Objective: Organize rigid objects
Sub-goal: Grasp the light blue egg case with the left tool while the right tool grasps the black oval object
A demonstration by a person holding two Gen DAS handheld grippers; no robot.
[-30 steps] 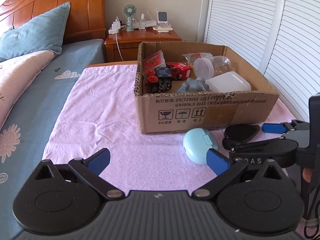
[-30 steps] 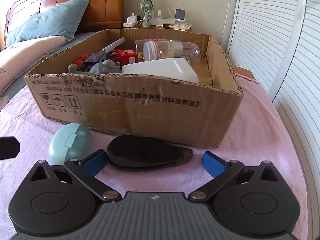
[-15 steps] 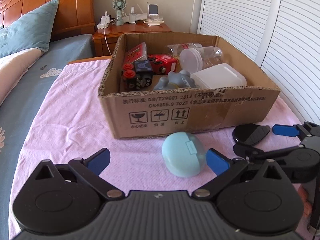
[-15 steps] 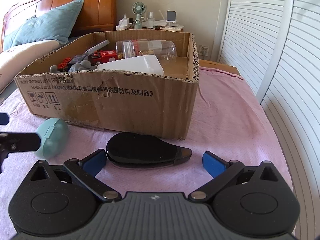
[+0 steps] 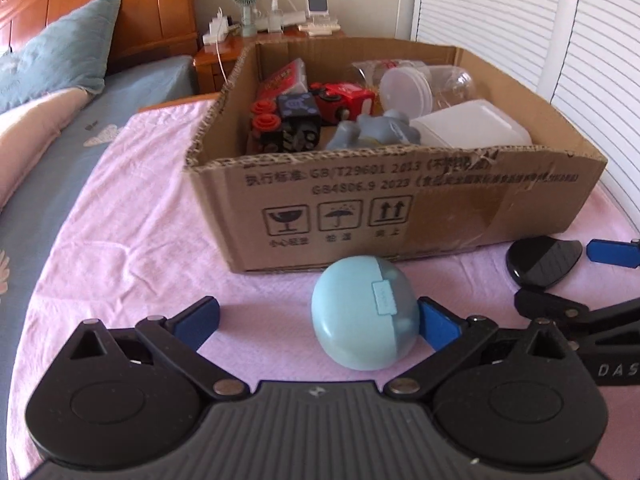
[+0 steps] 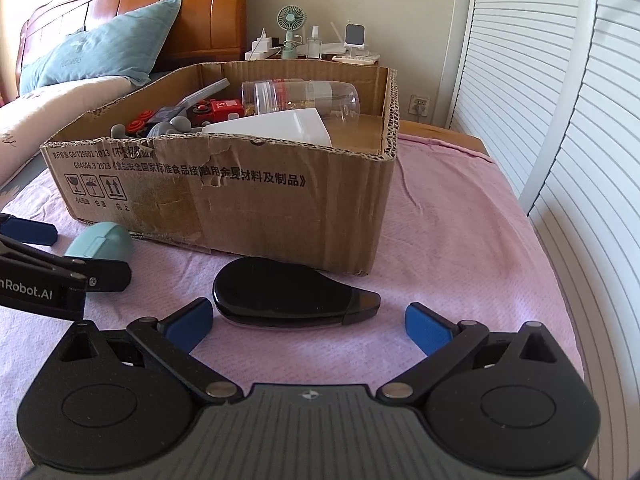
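Observation:
A light blue oval case (image 5: 365,312) lies on the pink cloth before the cardboard box (image 5: 400,216). My left gripper (image 5: 318,322) is open, its right finger beside the case. A black teardrop-shaped object (image 6: 288,293) lies on the cloth in front of the box (image 6: 240,208). My right gripper (image 6: 309,325) is open just behind it, left finger close to its rounded end. The blue case (image 6: 102,245) and the left gripper's fingers (image 6: 28,231) show at the right wrist view's left. The black object (image 5: 544,258) shows at the left wrist view's right.
The box holds red and black toy cars (image 5: 316,110), a grey figure (image 5: 380,132), a clear jar (image 6: 304,98) and a white container (image 5: 472,128). A bed with pillows (image 5: 60,60) lies left. A nightstand (image 5: 256,40) stands behind. Louvered doors (image 6: 560,120) stand right.
My left gripper has moved right and forward, so the blue case now sits between its fingers. My right gripper has shifted right along the box front; the black object stays put.

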